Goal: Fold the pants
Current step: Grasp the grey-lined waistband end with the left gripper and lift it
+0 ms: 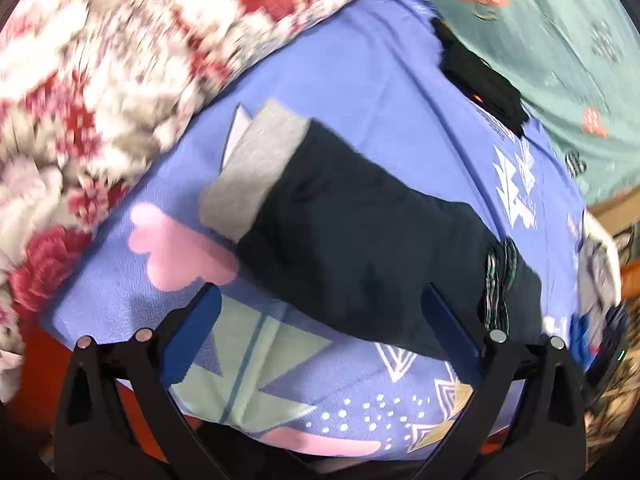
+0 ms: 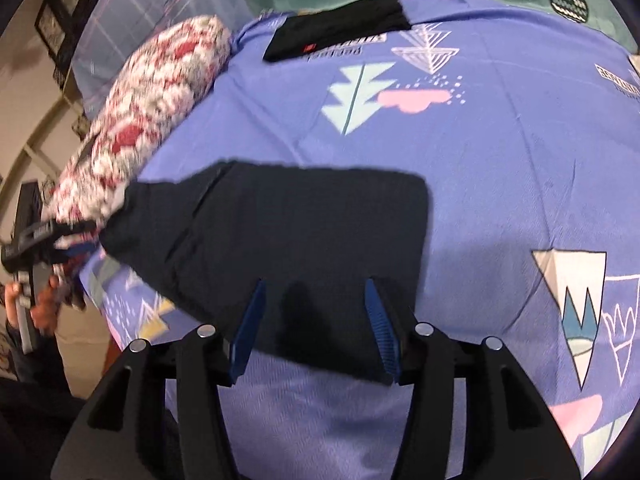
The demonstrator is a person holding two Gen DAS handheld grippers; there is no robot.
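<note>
- The dark pants (image 2: 288, 236) lie flat on the bed (image 2: 500, 168), on its purple patterned sheet, already folded into a compact block; judging by that shape, most of the folding looks done, with perhaps one last fold or a smoothing pass left.
- In the left wrist view the pants (image 1: 360, 248) partly overlap a grey folded garment (image 1: 256, 172) that sticks out at their far-left end.
- The left hand-held gripper (image 1: 320, 328) hangs just above the near edge of the pants, jaws spread wide and holding nothing.
- The right hand-held gripper (image 2: 316, 328) is likewise released, its blue pads either side of the near edge of the cloth; contact cannot be told.
- A red-and-white floral blanket (image 2: 152, 120) bulges along the left side, touching the left end of the pants, and could crowd a fold that way.
- Another black folded item (image 2: 340, 28) rests at the far edge of the sheet, well apart.
</note>
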